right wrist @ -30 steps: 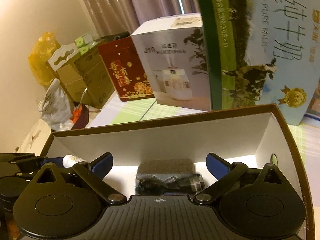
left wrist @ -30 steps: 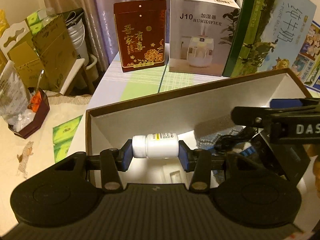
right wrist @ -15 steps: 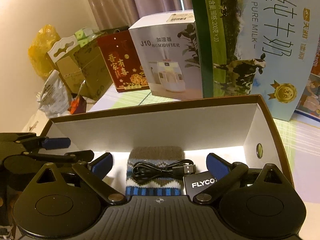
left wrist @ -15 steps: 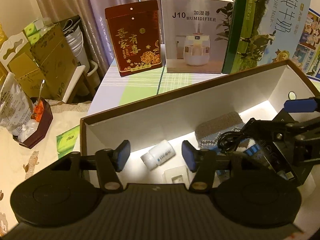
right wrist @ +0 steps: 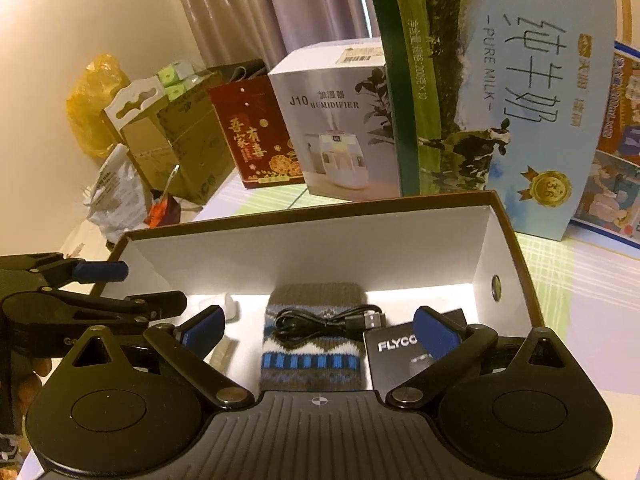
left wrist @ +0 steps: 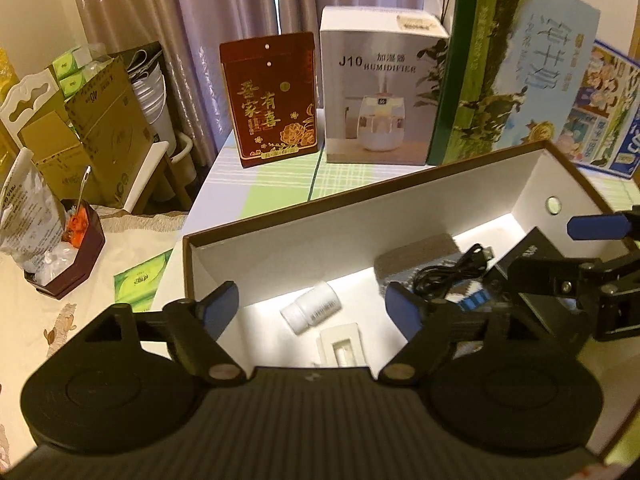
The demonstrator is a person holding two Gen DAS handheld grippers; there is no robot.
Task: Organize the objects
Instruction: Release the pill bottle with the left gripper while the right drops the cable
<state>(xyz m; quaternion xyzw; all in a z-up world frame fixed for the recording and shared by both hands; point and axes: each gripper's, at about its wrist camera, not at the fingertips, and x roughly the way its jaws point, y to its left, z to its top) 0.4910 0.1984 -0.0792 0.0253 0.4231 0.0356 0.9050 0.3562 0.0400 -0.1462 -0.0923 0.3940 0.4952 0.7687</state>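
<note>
A brown-rimmed box (left wrist: 360, 200) with a white inside sits on the table. On its floor at the left end lies a white pill bottle (left wrist: 312, 314) on its side, beside a small white packet (left wrist: 340, 348). My left gripper (left wrist: 312, 307) hovers open above the bottle, holding nothing. Further right in the box lie a knitted pouch (right wrist: 316, 360), a coiled black USB cable (right wrist: 328, 322) on top of it, and a black FLYCO case (right wrist: 396, 356). My right gripper (right wrist: 320, 322) is open above them, empty. The left gripper (right wrist: 132, 286) also shows at the box's left end.
Behind the box stand a red gift box (left wrist: 272, 96), a white humidifier carton (left wrist: 380, 88) and a tall milk carton (right wrist: 500, 100). Off the table's left are cardboard boxes (left wrist: 104, 120), a dark bowl of snacks (left wrist: 68, 264) and a green tissue pack (left wrist: 140, 280).
The left gripper was shut on the white bottle above the box; it opened and the bottle now lies on the box floor. Both grippers have drawn back and up.
</note>
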